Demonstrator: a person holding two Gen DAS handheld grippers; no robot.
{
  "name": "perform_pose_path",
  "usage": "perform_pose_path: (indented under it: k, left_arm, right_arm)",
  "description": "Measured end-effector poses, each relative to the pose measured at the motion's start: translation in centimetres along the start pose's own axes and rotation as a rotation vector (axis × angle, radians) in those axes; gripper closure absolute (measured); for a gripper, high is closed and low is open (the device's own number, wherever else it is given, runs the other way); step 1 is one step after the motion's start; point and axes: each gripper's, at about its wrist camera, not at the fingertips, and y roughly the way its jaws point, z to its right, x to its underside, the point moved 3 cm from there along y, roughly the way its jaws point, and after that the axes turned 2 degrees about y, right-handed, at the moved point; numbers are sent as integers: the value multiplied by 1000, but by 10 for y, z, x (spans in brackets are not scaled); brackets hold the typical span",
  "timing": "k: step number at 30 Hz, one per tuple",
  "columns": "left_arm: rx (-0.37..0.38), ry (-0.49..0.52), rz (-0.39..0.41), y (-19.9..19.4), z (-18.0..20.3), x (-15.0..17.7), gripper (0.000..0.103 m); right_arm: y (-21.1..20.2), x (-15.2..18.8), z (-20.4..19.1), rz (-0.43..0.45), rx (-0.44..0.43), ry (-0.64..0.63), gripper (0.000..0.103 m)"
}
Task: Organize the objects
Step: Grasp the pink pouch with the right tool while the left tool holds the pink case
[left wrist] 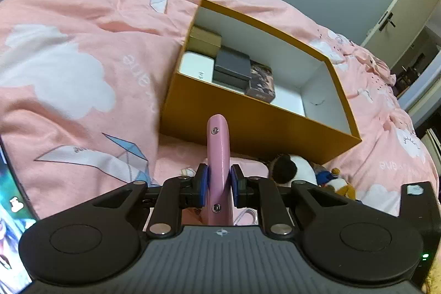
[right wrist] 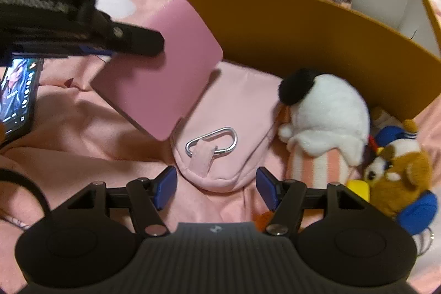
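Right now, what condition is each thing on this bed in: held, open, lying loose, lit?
Left gripper: shut on the pink case.
Pink case: held off the bed, edge-on in the left view.
Right gripper: open, empty, above the pink pouch.
Pink pouch: lying loose, carabiner clipped on.
Orange box: lid off, small boxes at one end.
Phone: screen lit.
Plush toys: lying beside the box.

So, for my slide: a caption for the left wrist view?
Left gripper clamps a pink case edge-on before an open orange box.
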Motion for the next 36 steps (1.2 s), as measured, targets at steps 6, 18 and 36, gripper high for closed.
perform_pose_path:
  k: [6,18,36]
  left_arm:
    - [-27,-29,-2,2,-13,-1,84]
    - [-42,-38,-32,7,-20,3,84]
    - [-10,-22,-38,13,-13,3,84]
  right_arm:
    - [22,-2,-2,-29,18,-11,31]
    - [-11,-3,-9,47,8,-23,51]
    - [-52,-42,18,207,-106,259,52]
